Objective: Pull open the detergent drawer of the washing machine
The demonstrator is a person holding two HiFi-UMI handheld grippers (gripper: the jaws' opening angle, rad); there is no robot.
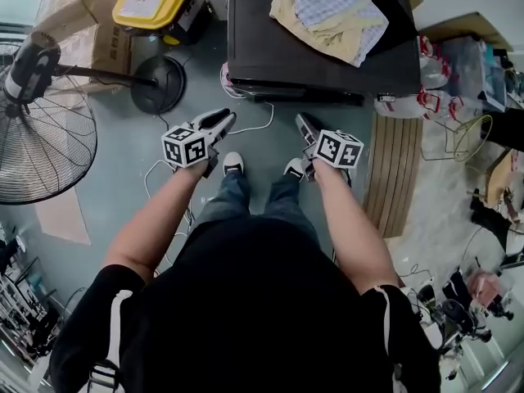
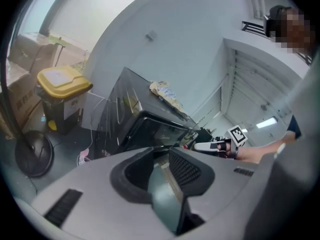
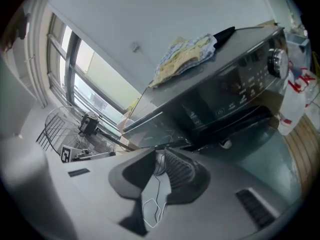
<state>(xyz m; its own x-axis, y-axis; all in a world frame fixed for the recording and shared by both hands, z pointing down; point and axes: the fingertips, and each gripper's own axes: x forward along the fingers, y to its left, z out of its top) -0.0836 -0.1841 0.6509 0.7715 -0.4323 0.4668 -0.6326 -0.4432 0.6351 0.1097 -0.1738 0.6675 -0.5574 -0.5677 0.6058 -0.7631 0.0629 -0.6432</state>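
- Washing machine (image 1: 254, 47), dark, stands just ahead of the person's shoes with a crumpled cloth (image 1: 327, 11) on its top; I cannot pick out its detergent drawer for sure, but I judge it to lie in the control band, at the end away from the dial (image 3: 277, 61)
- Left gripper (image 2: 160, 156) and right gripper (image 3: 157, 156) both hang short of the machine's front, jaws narrowly apart with nothing between them
- Doing the step well: bring one gripper in level to the drawer's lip, jaws wide enough to pinch it, then draw straight back toward the body without twisting
- Right gripper view alone shows the control band, the dial and a white bag (image 3: 295, 99) beside the machine; head view gives only the top, not the front; left gripper view catches the yellow-lidded bin (image 2: 62, 81) on the other side
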